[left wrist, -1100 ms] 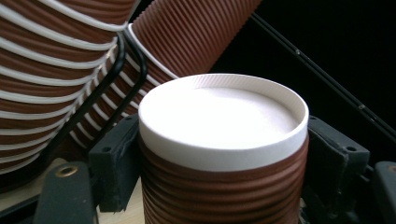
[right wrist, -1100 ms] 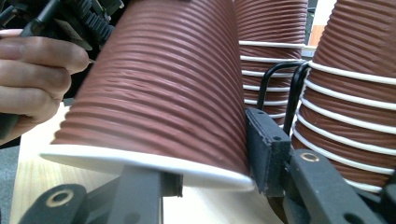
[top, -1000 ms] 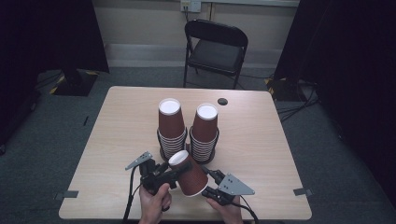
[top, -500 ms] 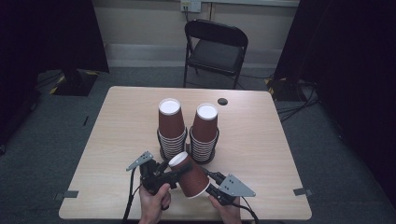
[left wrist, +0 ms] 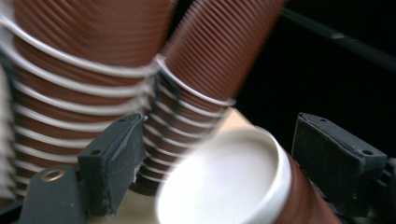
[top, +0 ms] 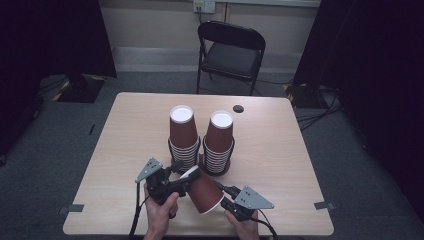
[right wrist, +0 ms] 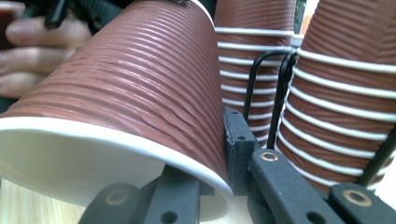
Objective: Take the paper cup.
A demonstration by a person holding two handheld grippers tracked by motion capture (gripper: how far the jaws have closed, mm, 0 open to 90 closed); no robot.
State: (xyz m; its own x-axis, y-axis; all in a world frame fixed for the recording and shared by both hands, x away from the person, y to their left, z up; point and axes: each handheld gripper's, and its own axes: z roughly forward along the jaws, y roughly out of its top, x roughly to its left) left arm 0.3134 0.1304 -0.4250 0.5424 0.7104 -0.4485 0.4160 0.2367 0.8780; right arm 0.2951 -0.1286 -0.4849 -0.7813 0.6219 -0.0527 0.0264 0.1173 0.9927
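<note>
A brown ribbed paper cup (top: 204, 192) lies tilted above the table's front edge, white base toward my left gripper (top: 186, 176). In the left gripper view that base (left wrist: 224, 182) sits between the jaws with gaps on both sides. The jaws have just been opening, so my left gripper (left wrist: 219, 126) is open. My right gripper (top: 223, 202) grips the cup's wide rim. In the right gripper view the cup (right wrist: 140, 79) has one jaw inside it and one outside. This gripper (right wrist: 205, 154) has just been closing and is shut on the wall.
Two upside-down stacks of the same cups (top: 181, 135) (top: 220, 142) stand mid-table in a black wire holder (right wrist: 280, 88), just beyond the held cup. A small dark disc (top: 238, 108) lies near the wooden table's (top: 130, 135) far edge. A folding chair (top: 230, 50) stands behind.
The cup and both hands stay almost where they were. The left hand has shifted slightly beside the cup's base.
</note>
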